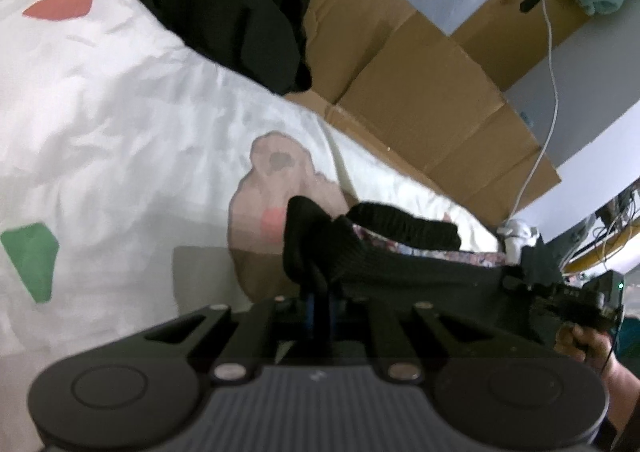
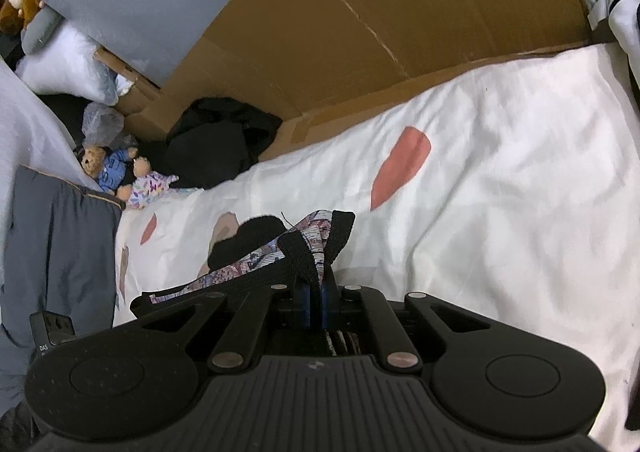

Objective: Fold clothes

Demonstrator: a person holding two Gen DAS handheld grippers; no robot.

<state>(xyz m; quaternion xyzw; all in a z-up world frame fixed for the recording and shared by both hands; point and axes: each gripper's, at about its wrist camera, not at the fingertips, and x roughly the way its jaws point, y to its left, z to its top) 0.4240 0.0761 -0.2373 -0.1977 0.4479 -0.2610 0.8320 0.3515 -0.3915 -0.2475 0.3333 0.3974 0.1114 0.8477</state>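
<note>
On the small black box-shaped device point(image 2: 52, 326) at the left edge of the right wrist view, low and to the left of the tongs, white letters read "DAS"; a second line beneath them is cut off and unreadable. A small pale logo on each gripper housing is too faint to make out.

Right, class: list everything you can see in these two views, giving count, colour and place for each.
garment: one, black knit with patterned lining, held over the bedspread
bedspread: one, white with coloured patches, underneath
dark clothes pile: one, black, by the cardboard
cardboard: brown, behind the bed
teddy bears: two, beside the grey pillow
cable: one, white, over the cardboard
left gripper: shut on garment
right gripper: shut on garment
</note>
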